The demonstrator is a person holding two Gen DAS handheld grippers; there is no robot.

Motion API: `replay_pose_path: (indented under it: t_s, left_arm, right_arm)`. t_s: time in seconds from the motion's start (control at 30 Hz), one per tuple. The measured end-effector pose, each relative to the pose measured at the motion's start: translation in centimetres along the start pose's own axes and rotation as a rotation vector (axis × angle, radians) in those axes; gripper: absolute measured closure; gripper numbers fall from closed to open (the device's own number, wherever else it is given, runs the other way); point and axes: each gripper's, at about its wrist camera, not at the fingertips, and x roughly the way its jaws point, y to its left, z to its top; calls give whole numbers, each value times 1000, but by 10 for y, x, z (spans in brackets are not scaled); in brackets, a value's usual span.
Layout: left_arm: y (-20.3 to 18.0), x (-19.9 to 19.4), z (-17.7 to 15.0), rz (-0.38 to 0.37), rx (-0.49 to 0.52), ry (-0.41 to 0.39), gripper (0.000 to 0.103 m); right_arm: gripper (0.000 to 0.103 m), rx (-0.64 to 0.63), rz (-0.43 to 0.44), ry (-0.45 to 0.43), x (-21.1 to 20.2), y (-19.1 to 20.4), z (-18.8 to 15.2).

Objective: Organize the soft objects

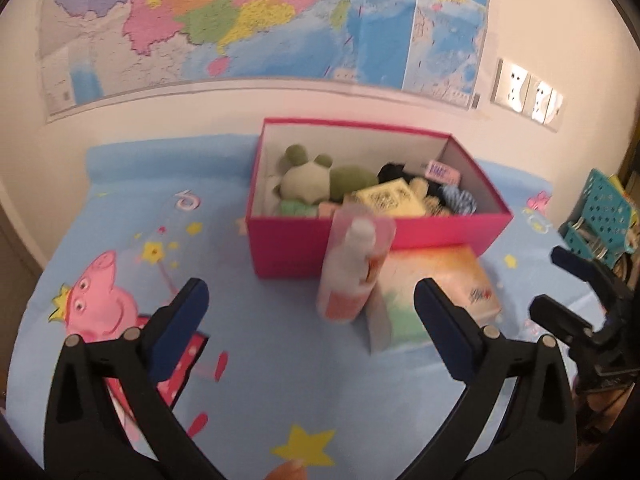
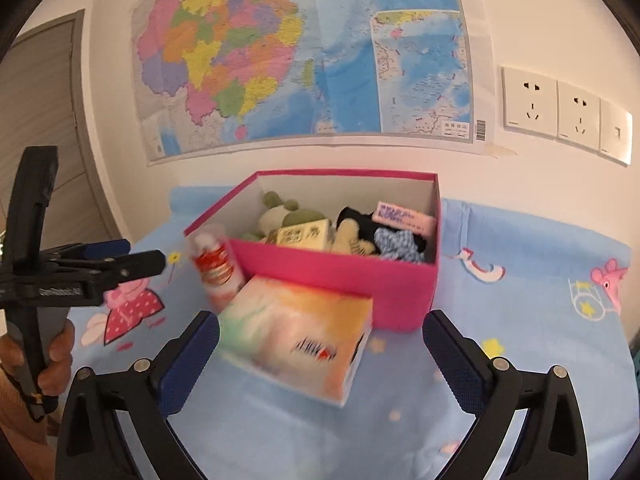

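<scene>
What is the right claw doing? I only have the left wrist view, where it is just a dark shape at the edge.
Observer: The right claw is open and empty, with the tissue box lying just ahead of it.
Reviewer: Who holds the left claw?
Observer: A bare hand grips its handle.
Reviewer: Anything left of the map?
Observer: A grey door.

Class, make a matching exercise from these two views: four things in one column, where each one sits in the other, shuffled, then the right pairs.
Things:
1. green plush frog
2. bottle
3. tissue box
4. map

Places:
A. on the wall
B. inside the pink box
C. lying on the sheet, in front of the pink box
D. standing on the sheet beside the tissue box

Pairs: 1-B, 2-D, 3-C, 4-A
</scene>
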Motion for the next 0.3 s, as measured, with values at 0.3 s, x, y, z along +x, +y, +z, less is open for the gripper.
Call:
replay_pose_path:
  t_s: [0.3]
  left_arm:
    - [-5, -7, -27, 20, 0, 26, 0]
  right_arm:
    - [0, -16, 8, 35, -13, 16, -30]
